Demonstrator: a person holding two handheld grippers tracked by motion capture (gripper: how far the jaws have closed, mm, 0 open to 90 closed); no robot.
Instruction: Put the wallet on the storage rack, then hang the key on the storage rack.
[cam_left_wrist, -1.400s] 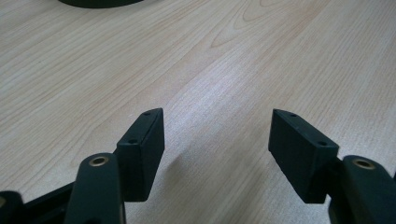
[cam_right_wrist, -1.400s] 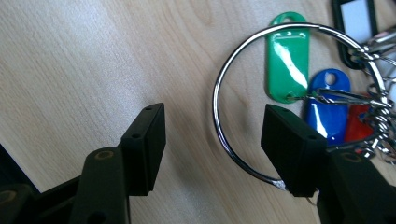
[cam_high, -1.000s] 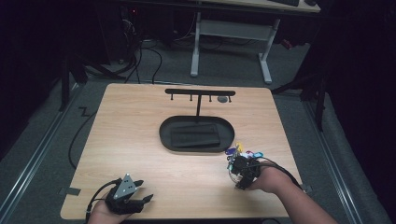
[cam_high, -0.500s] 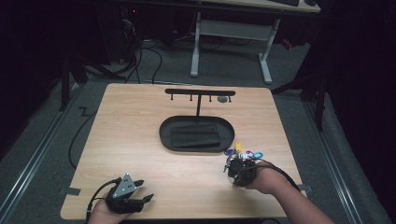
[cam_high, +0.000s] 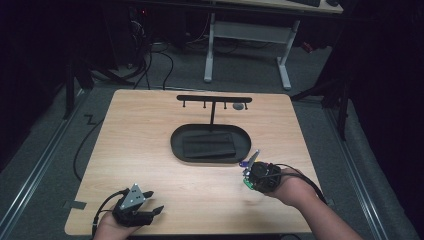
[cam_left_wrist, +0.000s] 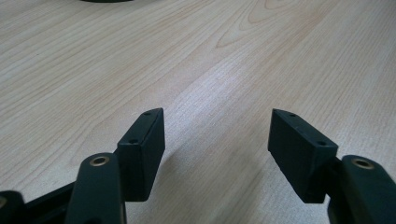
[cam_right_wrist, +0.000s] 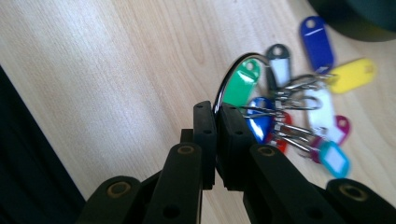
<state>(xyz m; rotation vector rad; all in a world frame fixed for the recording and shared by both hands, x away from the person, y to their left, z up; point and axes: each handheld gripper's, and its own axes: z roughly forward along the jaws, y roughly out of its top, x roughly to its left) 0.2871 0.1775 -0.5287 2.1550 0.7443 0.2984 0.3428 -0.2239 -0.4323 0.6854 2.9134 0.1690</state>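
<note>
A bunch of coloured key tags (cam_right_wrist: 299, 112) hangs from a large metal ring (cam_right_wrist: 233, 70). My right gripper (cam_right_wrist: 216, 109) is shut on that ring, its pads pinching the wire at the lower left. From above, the right gripper (cam_high: 250, 172) sits at the front right of the table, just off the tray's front right end, with the tags (cam_high: 252, 160) at its tip. The tags dangle close over the wood. My left gripper (cam_high: 154, 201) rests at the front left corner, and its jaws (cam_left_wrist: 217, 135) stand wide open over bare wood.
A black oval tray (cam_high: 177, 145) holding a dark flat pad lies mid-table. Behind it stands a black T-shaped rack (cam_high: 214, 99) with several hooks, a small grey thing (cam_high: 239, 106) on one. Table edges lie close to both hands.
The right gripper has closed on the ring and risen a little, lifting the bunch of tags. The left gripper has not moved.
</note>
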